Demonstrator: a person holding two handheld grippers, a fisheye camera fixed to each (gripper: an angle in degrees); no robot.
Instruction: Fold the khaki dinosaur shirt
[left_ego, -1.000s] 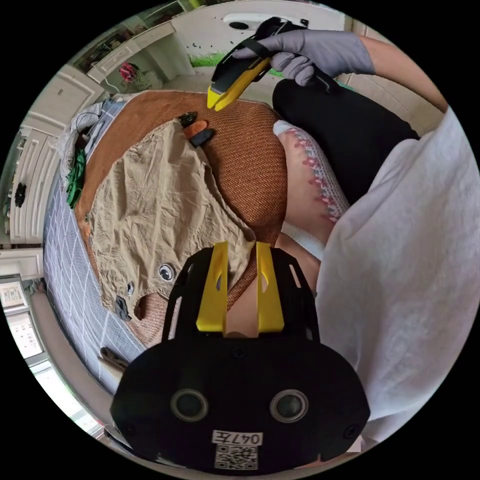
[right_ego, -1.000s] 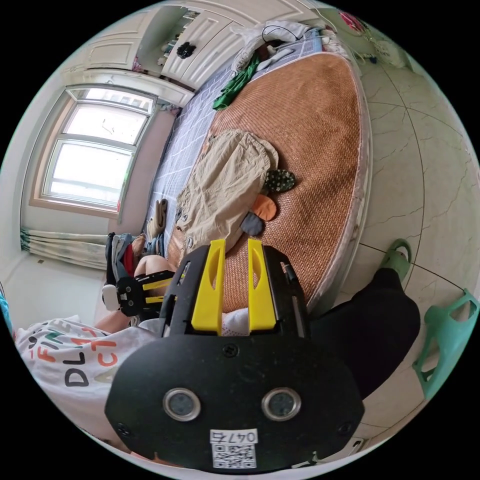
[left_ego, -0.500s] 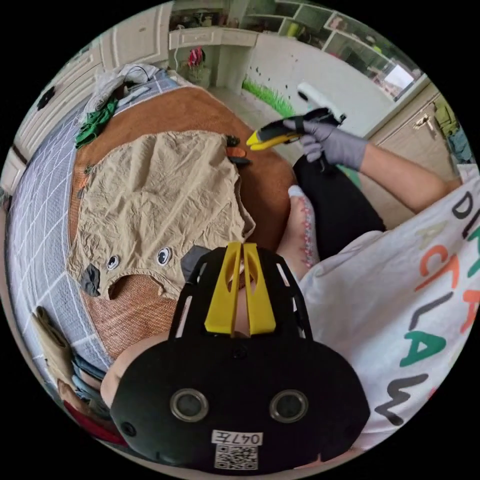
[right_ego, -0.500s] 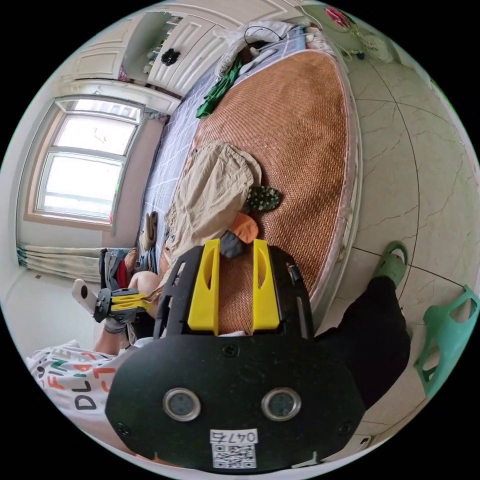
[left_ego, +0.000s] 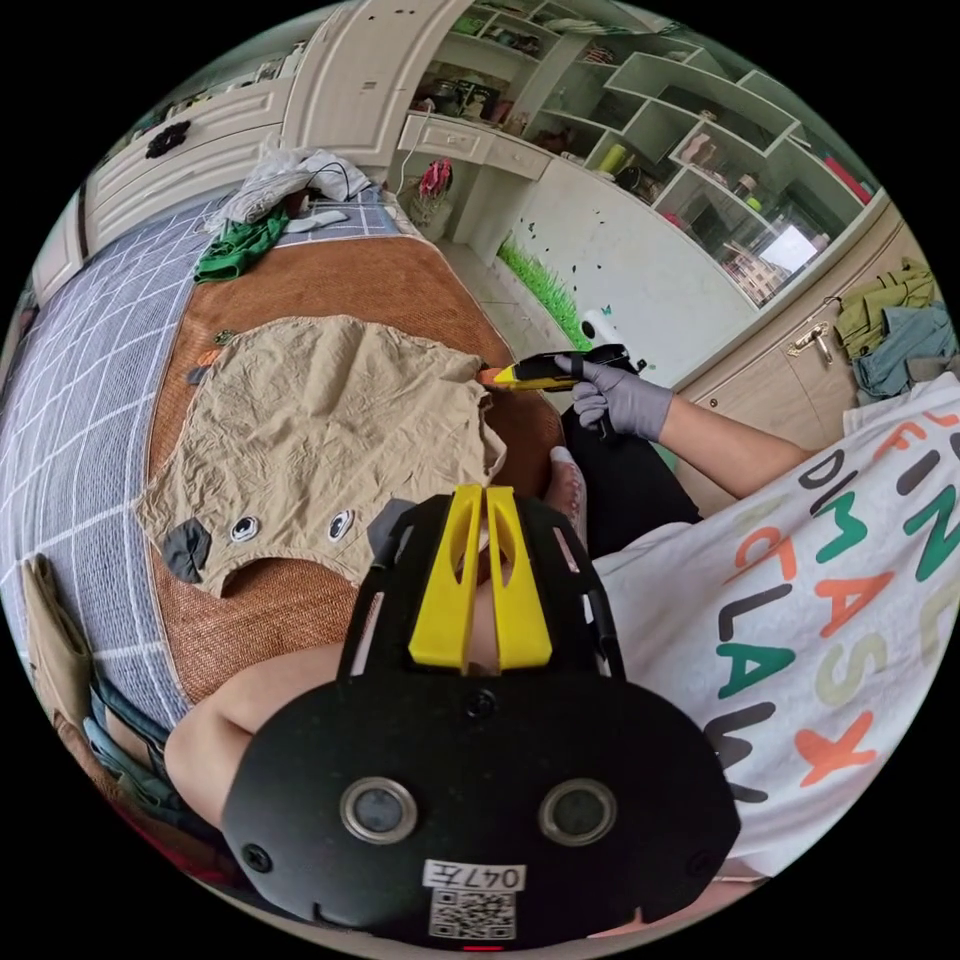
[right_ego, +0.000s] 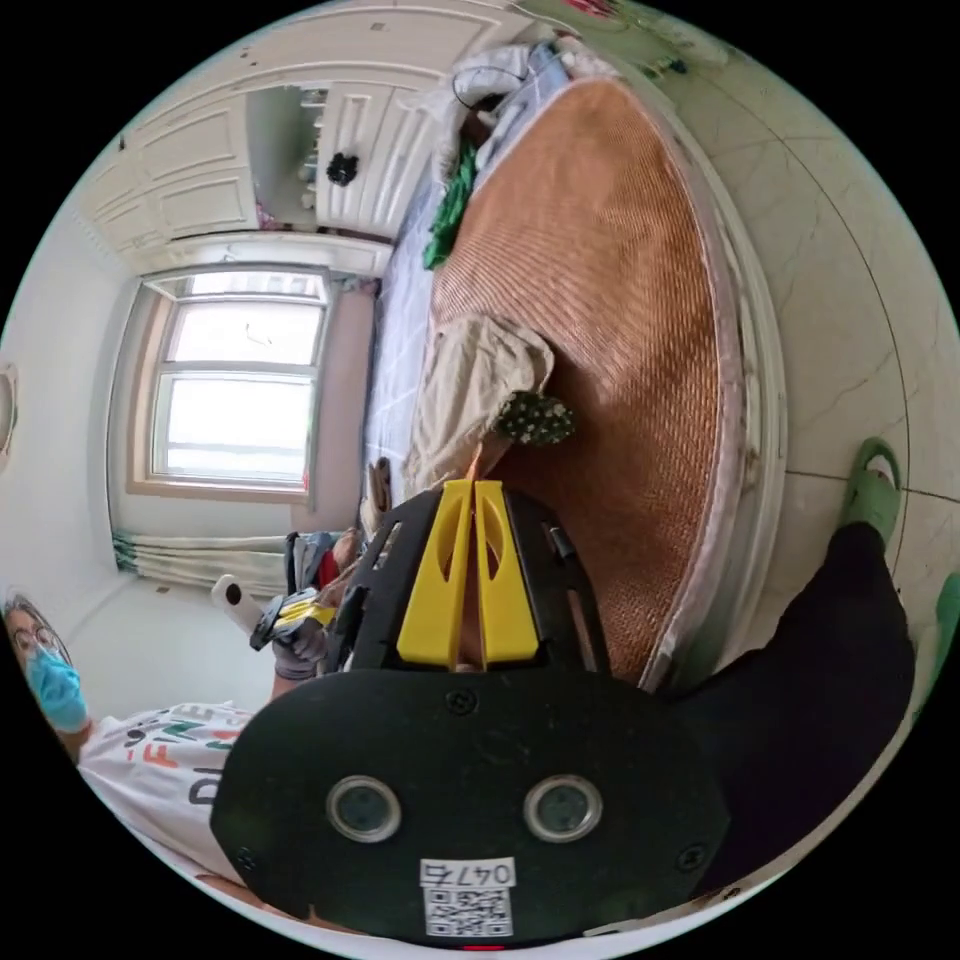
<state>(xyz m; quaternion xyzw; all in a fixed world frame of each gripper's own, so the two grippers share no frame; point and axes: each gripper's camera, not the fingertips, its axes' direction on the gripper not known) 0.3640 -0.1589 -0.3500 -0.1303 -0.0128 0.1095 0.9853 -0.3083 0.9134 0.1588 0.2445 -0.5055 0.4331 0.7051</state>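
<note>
Close in, the left yellow-jawed tool (left_ego: 478, 520) is seen with its jaws pressed together at the near hem of the wrinkled khaki dinosaur shirt (left_ego: 320, 440); whether cloth is caught between them cannot be told. The right yellow-jawed tool (right_ego: 468, 500) is likewise clenched, its tips set against a small orange patch (right_ego: 487, 455) at the shirt's edge, and a grip on it cannot be confirmed. In the left gripper view this right tool (left_ego: 497, 377) is held by a grey-gloved hand (left_ego: 620, 395) at the shirt's far corner. The shirt is spread flat on the orange-brown woven mat (left_ego: 400, 285) of the bed, two eye appliqués (left_ego: 290, 526) facing up. A green garment (left_ego: 235, 245) lies well apart on the checked grey bedsheet (left_ego: 70, 350)
</note>
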